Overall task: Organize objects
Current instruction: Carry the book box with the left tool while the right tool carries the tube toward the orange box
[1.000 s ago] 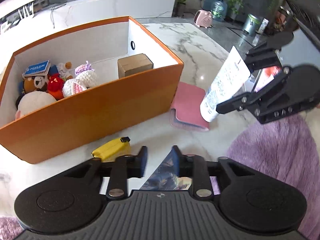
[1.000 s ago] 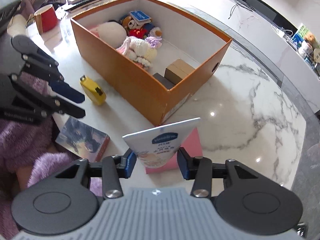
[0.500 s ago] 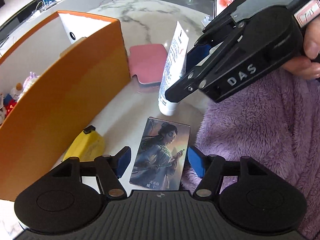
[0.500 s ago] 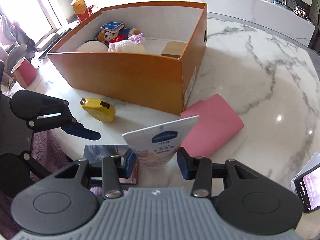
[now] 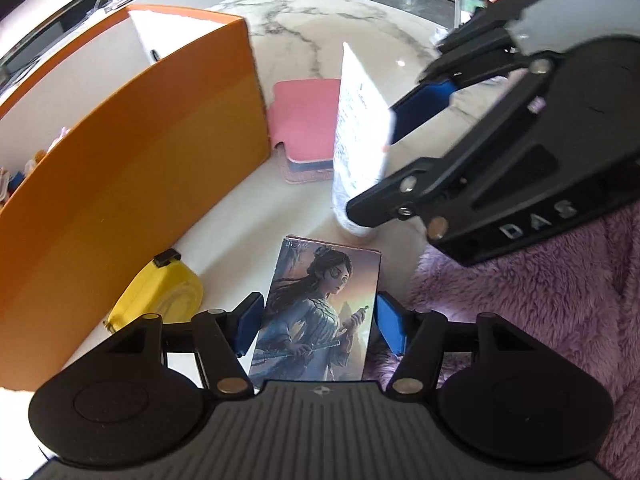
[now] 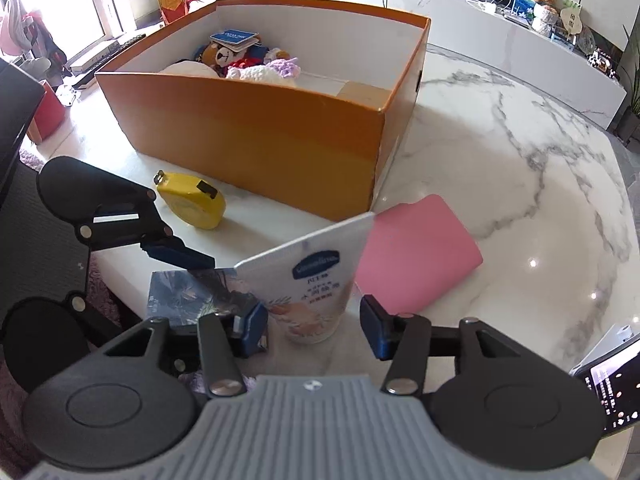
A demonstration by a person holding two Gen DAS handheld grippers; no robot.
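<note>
A white lotion tube (image 6: 308,280) stands cap-down on the marble table (image 6: 500,168), between the pads of my right gripper (image 6: 314,330). Its jaws are opening, with a gap on each side of the tube. In the left wrist view the same tube (image 5: 360,132) stands upright beside the right gripper (image 5: 384,160). My left gripper (image 5: 320,328) straddles a flat illustrated box (image 5: 320,300) at the table's near edge. Those jaws are closing, with a thin gap at the right pad. The orange box (image 6: 260,140) holds plush toys (image 6: 240,60) and a small carton (image 6: 362,90).
A yellow tape measure (image 6: 188,200) lies in front of the orange box. A pink wallet (image 6: 416,256) lies just right of the tube. A phone (image 6: 608,384) sits at the near right. A purple fleece garment (image 5: 520,320) hangs off the table edge.
Both grippers came down toward the table. The right one set the tube on its cap and spread its pads off it. The left jaws widened around the illustrated box.
</note>
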